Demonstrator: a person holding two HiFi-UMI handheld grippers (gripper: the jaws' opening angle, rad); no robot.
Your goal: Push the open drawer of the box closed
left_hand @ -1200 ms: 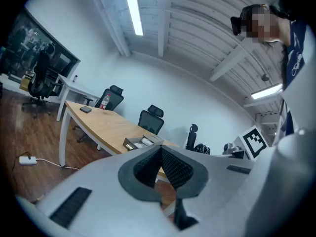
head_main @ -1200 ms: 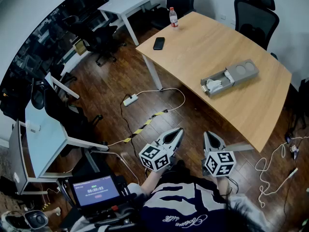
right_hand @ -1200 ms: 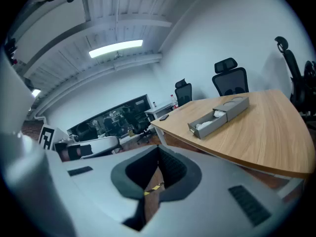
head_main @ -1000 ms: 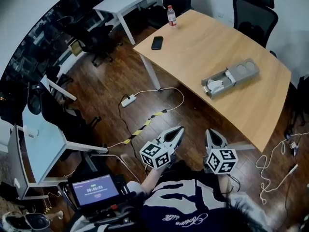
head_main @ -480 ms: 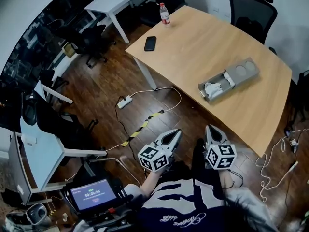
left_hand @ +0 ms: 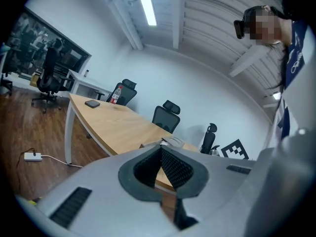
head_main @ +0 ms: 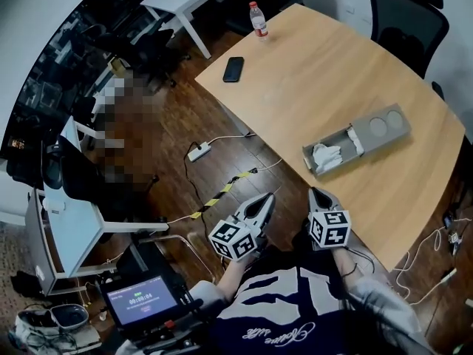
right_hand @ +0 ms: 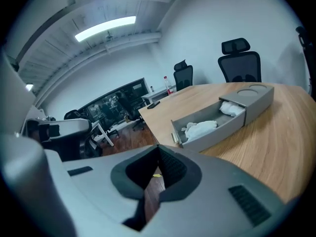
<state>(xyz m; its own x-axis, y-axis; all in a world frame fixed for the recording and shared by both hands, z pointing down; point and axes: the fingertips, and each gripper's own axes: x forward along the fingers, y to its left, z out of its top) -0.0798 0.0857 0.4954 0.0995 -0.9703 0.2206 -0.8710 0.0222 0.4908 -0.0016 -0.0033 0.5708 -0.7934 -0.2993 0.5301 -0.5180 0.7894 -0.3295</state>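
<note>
- Holding both grippers low before the body, short of the wooden worktop's (head_main: 310, 72) near edge, touching nothing.
- left gripper (left_hand: 161, 149): fingers pressed together, nothing between.
- right gripper (right_hand: 158, 149): fingers together, empty, pointed toward the grey box (head_main: 380, 128).
- Box lies on the worktop; drawer (right_hand: 212, 134) stands pulled out, white cloth (right_hand: 200, 129) inside.
- Phone (head_main: 233, 69) and bottle (head_main: 258, 19) at the far end.
</note>
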